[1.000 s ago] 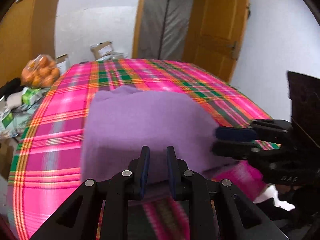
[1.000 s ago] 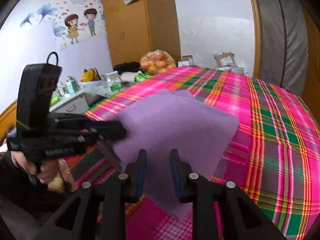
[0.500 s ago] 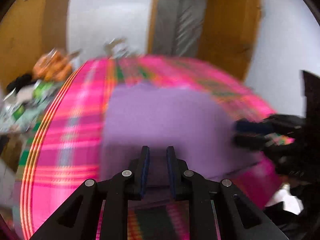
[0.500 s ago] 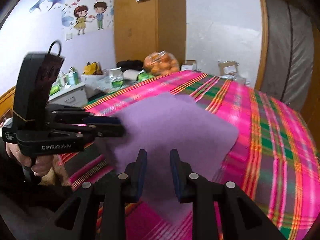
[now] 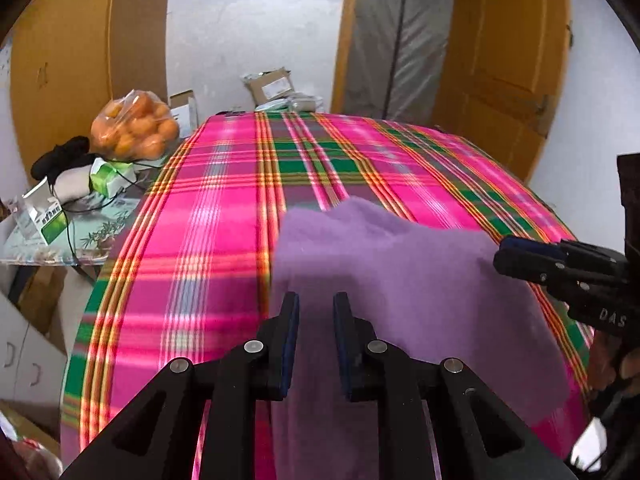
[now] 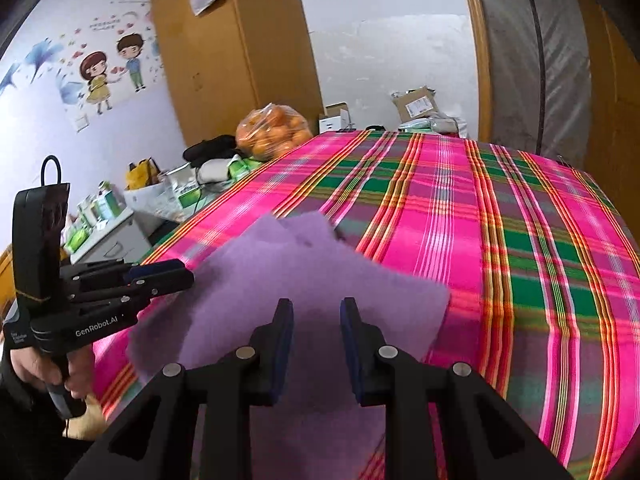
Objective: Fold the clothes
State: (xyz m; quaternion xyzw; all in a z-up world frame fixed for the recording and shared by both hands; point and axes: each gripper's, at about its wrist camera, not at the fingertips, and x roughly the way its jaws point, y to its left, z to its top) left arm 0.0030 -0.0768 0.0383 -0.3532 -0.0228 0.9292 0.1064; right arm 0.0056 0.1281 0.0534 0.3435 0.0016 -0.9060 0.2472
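A folded purple fleece cloth (image 5: pixel 400 280) (image 6: pixel 300 272) lies on the pink and green plaid cover (image 5: pixel 200 240) (image 6: pixel 520 260), and its near part runs up between and under my fingers. My left gripper (image 5: pixel 316 300) is shut on the cloth's near left part, and purple fills the narrow gap between its pads. The right gripper (image 6: pixel 316 306) is shut on the near right part in the same way. Each gripper also shows from the side in the other's view, the left gripper (image 6: pixel 180 276) at the cloth's left edge and the right gripper (image 5: pixel 504 252) at its right edge.
A bag of oranges (image 5: pixel 132 128) (image 6: pixel 274 132) and small boxes crowd a low side desk (image 5: pixel 48 216) left of the plaid surface. Cardboard boxes (image 5: pixel 268 84) sit beyond its far end. A wooden door (image 5: pixel 500 60) stands at the back right. A hand (image 6: pixel 36 364) holds the left gripper's handle.
The cloth has shifted to the right across the plaid cover together with both grippers. Its left corner no longer overhangs the left edge, and more purple now lies under my fingers.
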